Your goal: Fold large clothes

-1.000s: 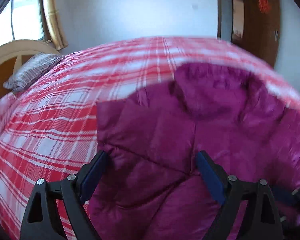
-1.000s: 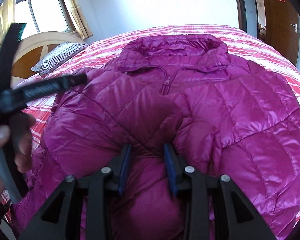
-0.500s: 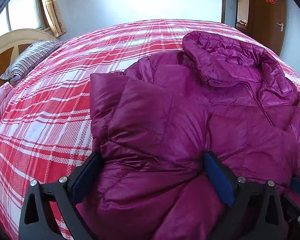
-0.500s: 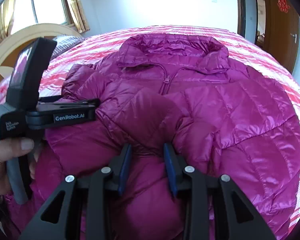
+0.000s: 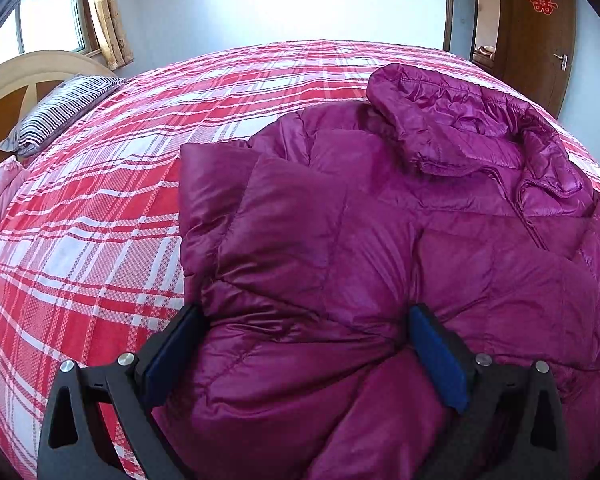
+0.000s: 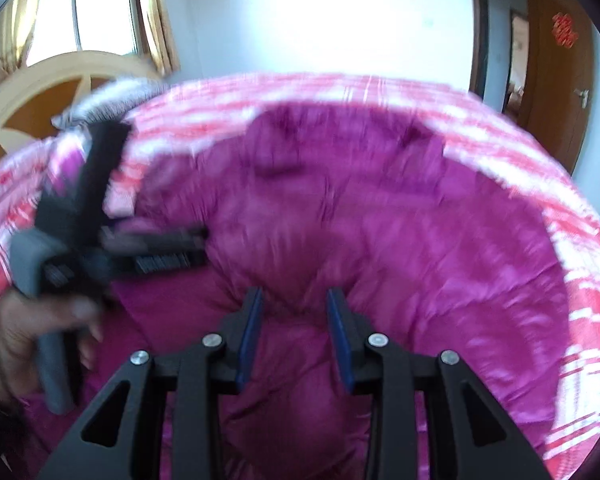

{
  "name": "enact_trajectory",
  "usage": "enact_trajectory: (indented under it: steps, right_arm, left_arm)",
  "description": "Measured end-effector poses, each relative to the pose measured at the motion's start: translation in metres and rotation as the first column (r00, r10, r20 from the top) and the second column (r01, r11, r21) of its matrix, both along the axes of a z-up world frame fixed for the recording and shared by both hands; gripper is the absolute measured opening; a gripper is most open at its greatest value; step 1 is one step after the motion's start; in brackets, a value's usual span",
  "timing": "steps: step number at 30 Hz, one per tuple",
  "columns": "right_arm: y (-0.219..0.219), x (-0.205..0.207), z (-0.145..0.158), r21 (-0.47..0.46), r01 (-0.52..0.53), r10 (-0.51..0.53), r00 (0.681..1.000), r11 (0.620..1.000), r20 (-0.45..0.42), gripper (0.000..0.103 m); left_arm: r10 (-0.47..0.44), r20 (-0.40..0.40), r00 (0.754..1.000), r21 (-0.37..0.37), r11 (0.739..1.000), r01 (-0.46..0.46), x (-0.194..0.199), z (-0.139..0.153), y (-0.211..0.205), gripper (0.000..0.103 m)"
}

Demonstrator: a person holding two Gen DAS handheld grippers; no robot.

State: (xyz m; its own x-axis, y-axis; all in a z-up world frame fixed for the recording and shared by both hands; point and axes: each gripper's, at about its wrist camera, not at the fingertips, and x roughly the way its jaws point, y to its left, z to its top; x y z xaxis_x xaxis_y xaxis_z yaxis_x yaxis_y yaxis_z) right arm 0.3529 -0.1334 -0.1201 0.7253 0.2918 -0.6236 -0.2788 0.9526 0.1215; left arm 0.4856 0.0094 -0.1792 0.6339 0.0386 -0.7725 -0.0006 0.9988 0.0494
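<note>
A magenta puffer jacket (image 5: 380, 264) is laid front-up on the red plaid bed (image 5: 100, 220), collar twd the far wall. L gripper (image 5: 304, 344) fingers are spread wide w/ a folded sleeve bulging between them. R gripper (image 6: 294, 316) view is blurred; its fingers are seen narrowly apart w/ jacket fabric between, grip can't be told.

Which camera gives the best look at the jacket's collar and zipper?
The left wrist view: it is sharp, showing the jacket collar and zipper on the plaid bedspread. The right wrist view is motion-blurred; the collar is a smear and the zipper unreadable.
</note>
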Motion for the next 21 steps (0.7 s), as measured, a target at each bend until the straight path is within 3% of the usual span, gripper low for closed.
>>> enact_trajectory:
  steps: [3, 8, 14, 21]
  right_arm:
    - [0.014, 0.005, 0.006, 0.016, -0.066, 0.066, 0.997, 0.998, -0.034, 0.036]
    - [0.026, 0.021, -0.029, 0.016, -0.109, 0.111, 0.984, 0.994, -0.14, 0.036]
    - [0.035, 0.018, -0.042, -0.07, -0.122, 0.113, 0.986, 0.99, -0.123, 0.036]
    - [0.033, 0.015, -0.045, -0.07, -0.117, 0.109, 0.988, 0.991, -0.109, 0.036]
  left_arm:
    - [0.0, 0.0, 1.0, -0.011, 1.0, 0.0, 0.0, 0.0, 0.002, 0.102]
    - [0.001, 0.003, 1.0, -0.029, 1.0, -0.001, -0.001, 0.001, 0.006, 0.102]
    - [-0.001, 0.0, 1.0, -0.031, 1.0, 0.001, -0.001, 0.0, 0.006, 0.102]
    - [0.0, 0.004, 1.0, -0.028, 1.0, 0.0, -0.002, 0.001, 0.006, 0.102]
